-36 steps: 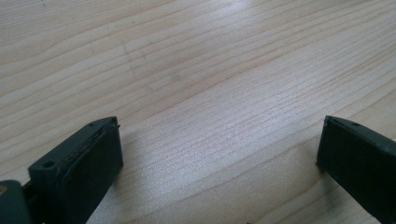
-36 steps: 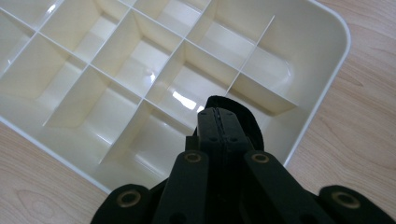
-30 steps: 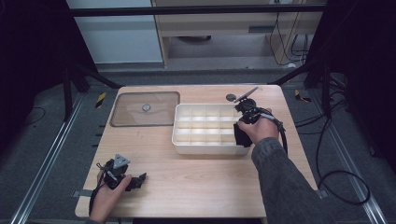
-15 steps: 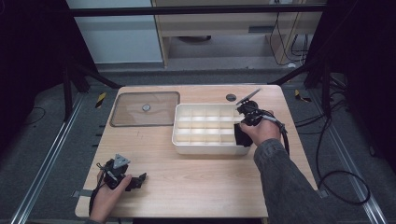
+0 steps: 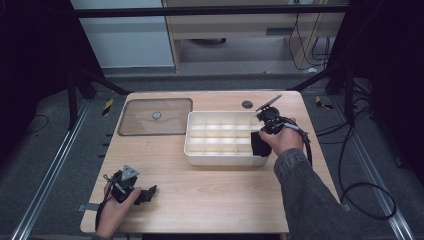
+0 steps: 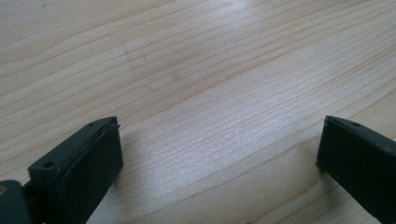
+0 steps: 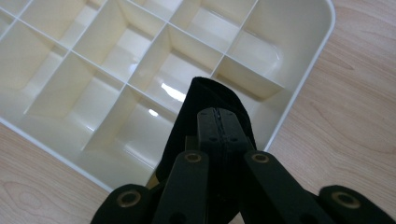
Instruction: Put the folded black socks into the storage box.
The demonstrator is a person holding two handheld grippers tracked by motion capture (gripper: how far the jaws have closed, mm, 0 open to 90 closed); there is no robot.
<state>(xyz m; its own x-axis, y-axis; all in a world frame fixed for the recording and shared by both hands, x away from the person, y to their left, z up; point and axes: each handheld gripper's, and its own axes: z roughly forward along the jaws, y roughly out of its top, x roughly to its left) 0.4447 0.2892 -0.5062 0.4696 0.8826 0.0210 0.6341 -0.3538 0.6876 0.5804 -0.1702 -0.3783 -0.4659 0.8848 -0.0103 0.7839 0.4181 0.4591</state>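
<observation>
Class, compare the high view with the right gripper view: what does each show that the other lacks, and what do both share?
High view alone: the clear lid lying left of the tray, a small dark disc behind the tray, the left gripper resting near the table's front edge, and both forearms.

Right gripper view alone: close up, the right gripper with jaws shut on a black cloth, hanging over a near corner compartment.

Both: the white divided tray, its compartments empty, the cloth, and the wooden table.

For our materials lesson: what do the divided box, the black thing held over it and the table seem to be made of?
Divided box: probably glossy cream plastic, given its bright highlights. Black thing, pinched by the right hand-held gripper: seemingly matte, soft fabric that folds; uncertain. Table: pale wood or wood-look laminate with visible grain.
</observation>
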